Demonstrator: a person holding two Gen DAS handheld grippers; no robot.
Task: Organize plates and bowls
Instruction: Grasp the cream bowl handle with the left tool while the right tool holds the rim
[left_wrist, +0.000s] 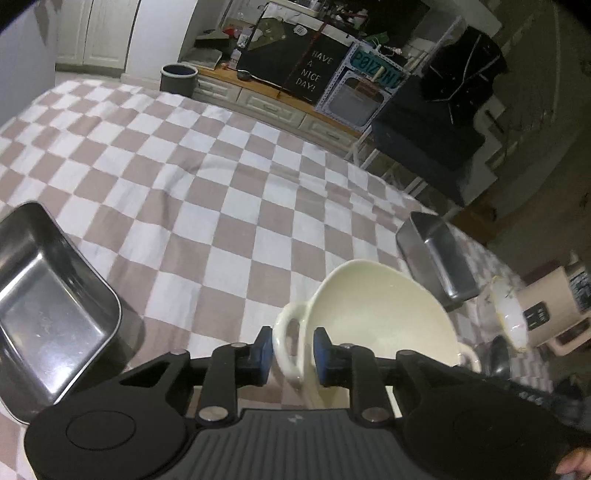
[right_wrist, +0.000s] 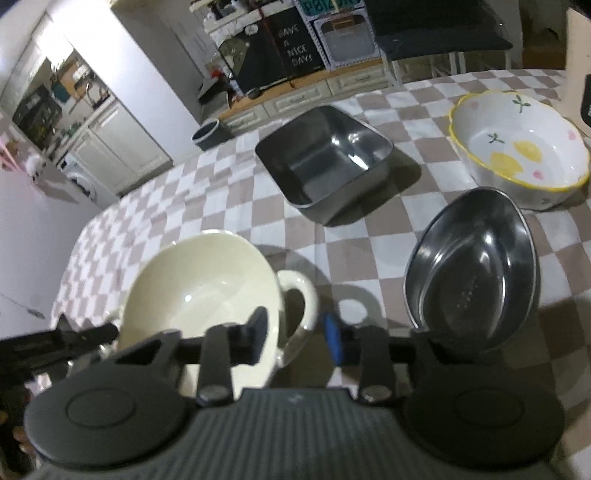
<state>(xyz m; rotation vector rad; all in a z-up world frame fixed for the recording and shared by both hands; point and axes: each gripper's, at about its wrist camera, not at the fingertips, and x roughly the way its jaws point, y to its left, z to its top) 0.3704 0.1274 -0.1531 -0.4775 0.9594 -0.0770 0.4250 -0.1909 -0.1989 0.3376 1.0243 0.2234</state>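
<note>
A cream bowl with two loop handles (left_wrist: 380, 317) sits on the checkered tablecloth. My left gripper (left_wrist: 292, 352) has its blue pads on either side of one handle (left_wrist: 286, 347), closed on it. In the right wrist view the same cream bowl (right_wrist: 199, 288) is at lower left, and my right gripper (right_wrist: 295, 338) straddles its other handle (right_wrist: 301, 299) with gaps on both sides, open. An oval steel bowl (right_wrist: 476, 273), a square steel pan (right_wrist: 325, 158) and a flowered bowl (right_wrist: 517, 147) stand to the right.
A square steel pan (left_wrist: 48, 310) lies at left in the left wrist view, another steel pan (left_wrist: 436, 262) at right near the table edge. The checkered cloth (left_wrist: 207, 177) stretches ahead. A dark bin (left_wrist: 179, 77) and low cabinets stand beyond the table.
</note>
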